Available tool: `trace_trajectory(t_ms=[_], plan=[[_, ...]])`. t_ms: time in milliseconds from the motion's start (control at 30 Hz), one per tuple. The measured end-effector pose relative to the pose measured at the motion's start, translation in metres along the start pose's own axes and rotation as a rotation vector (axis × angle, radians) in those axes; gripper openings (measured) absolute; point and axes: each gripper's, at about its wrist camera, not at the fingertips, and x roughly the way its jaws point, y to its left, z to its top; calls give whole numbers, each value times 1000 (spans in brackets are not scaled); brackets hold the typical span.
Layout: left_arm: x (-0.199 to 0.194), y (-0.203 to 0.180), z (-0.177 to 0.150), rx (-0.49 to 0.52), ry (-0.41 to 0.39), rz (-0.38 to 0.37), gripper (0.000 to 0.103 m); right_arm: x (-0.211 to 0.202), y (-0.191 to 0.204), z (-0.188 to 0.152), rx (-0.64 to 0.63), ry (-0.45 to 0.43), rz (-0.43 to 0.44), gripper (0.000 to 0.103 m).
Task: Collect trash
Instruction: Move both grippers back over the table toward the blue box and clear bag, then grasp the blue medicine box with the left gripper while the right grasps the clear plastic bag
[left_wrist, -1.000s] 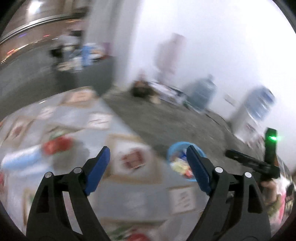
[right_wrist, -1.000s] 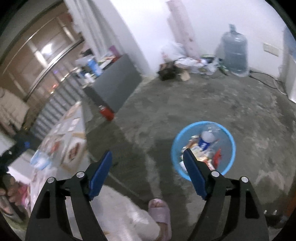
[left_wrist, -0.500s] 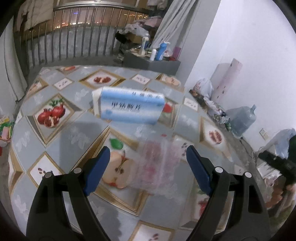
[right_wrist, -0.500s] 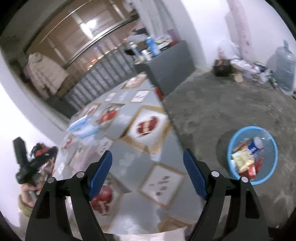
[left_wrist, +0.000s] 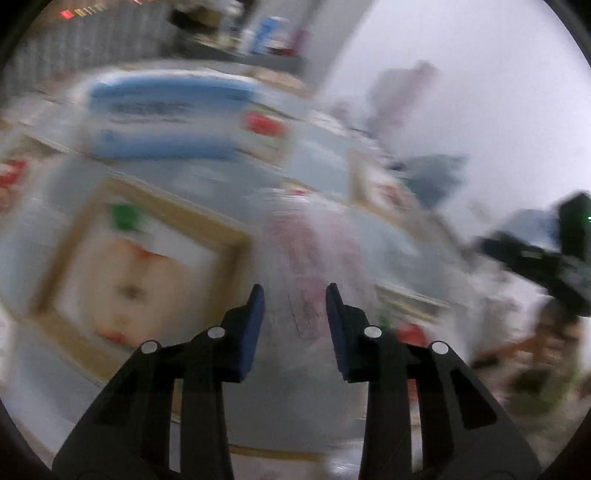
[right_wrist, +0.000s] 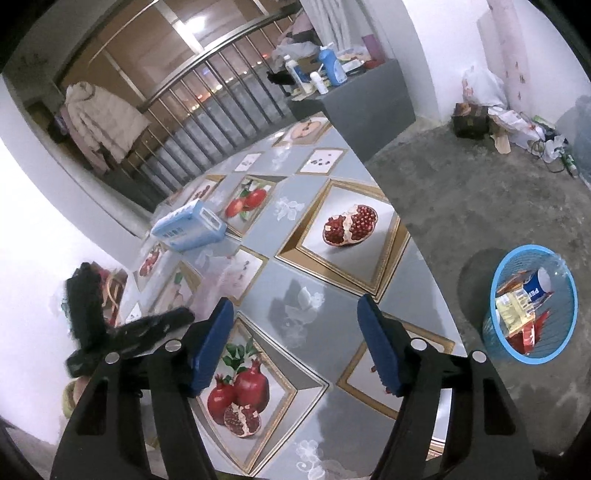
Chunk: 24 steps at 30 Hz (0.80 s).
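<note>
A clear plastic bag with pink print lies on the fruit-patterned table; it shows faintly in the right wrist view. My left gripper is low over the bag's near end, its jaws narrowed with a gap still between them; that view is blurred, so contact is unclear. The left gripper also shows in the right wrist view. A blue and white box lies beyond the bag, also seen from the right. My right gripper is open and empty above the table.
A blue trash basket with wrappers and a cup stands on the concrete floor right of the table. A railing and a grey cabinet with bottles stand beyond the table. Bags and a box lie along the far wall.
My left gripper has dropped toward the clear bag and its jaws have narrowed from wide open. The right gripper has swung further over the table; the basket now sits at the right.
</note>
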Motion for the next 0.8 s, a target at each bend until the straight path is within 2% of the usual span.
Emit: trace_trajectory(t_ms=[33, 100, 167, 267, 333, 367, 467, 600, 667, 700, 767, 800], plan=[[-3, -2, 2, 8, -8, -12, 34, 2, -1, 0, 3, 7, -2, 68], [-17, -3, 14, 48, -69, 36, 36, 9, -3, -1, 10, 24, 1, 68], [-34, 1, 33, 99, -151, 147, 54, 15, -5, -2, 13, 39, 15, 68], [-54, 9, 63, 187, -255, 287, 70, 23, -5, -2, 5, 54, 23, 68], [-60, 12, 80, 268, -291, 352, 77, 27, -5, -2, 5, 63, 27, 68], [-60, 12, 90, 326, -286, 368, 82, 29, -7, -2, 6, 66, 29, 68], [-44, 15, 112, 480, -217, 385, 83, 36, -10, -1, 12, 77, 31, 68], [-7, 27, 126, 616, -14, 393, 83, 41, -13, -1, 18, 88, 35, 68], [10, 30, 124, 644, 50, 420, 83, 42, -14, -2, 18, 89, 36, 68], [15, 33, 123, 645, 76, 438, 81, 42, -14, -2, 18, 89, 36, 68], [22, 35, 122, 639, 114, 481, 66, 42, -15, -3, 20, 87, 37, 68], [22, 34, 121, 638, 113, 489, 62, 41, -15, -3, 21, 86, 37, 68]])
